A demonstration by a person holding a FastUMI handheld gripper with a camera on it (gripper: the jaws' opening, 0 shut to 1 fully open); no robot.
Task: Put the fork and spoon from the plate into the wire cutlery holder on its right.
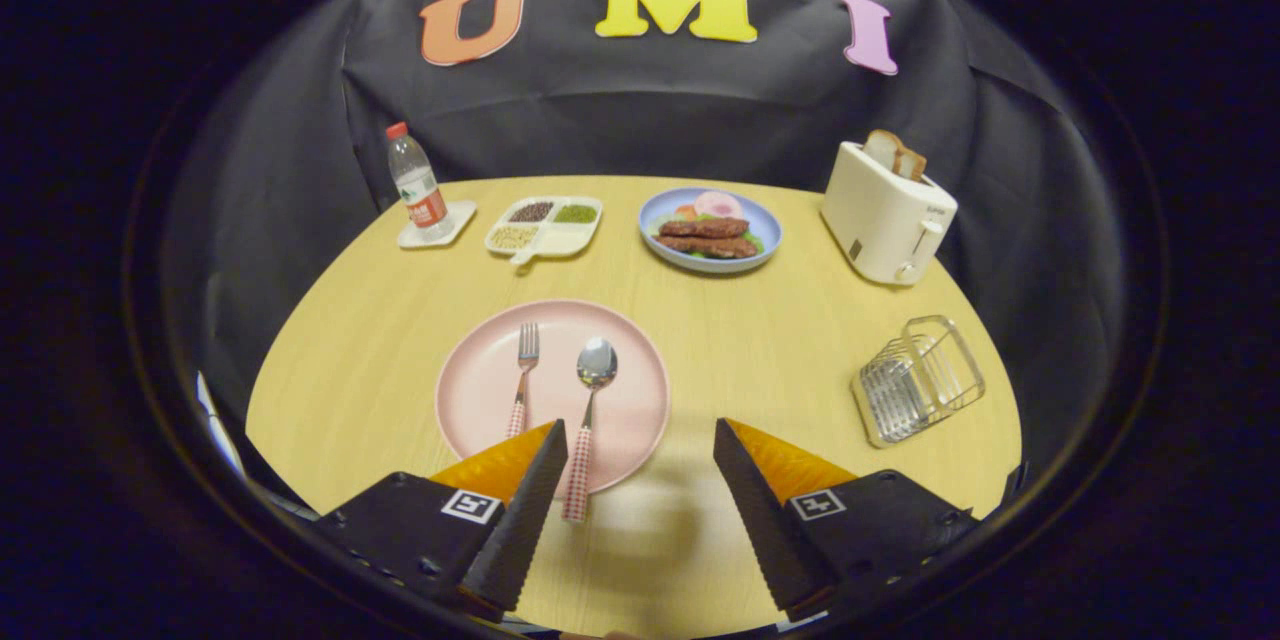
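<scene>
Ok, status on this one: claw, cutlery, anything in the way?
Claw open, holding nothing, above the table's near edge. Fork and spoon side by side on pink plate. Wire cutlery holder right of the plate, nothing between.

Fork [523, 375] left of spoon [590, 413] on plate [480, 400]; holder [918, 380] right.

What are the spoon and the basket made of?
The spoon looks like shiny metal, since its bowl mirrors light; its checked handle may be plastic. The basket seems bare silvery metal wire, see-through between thin rods. The gripper hangs open above the table.
</scene>
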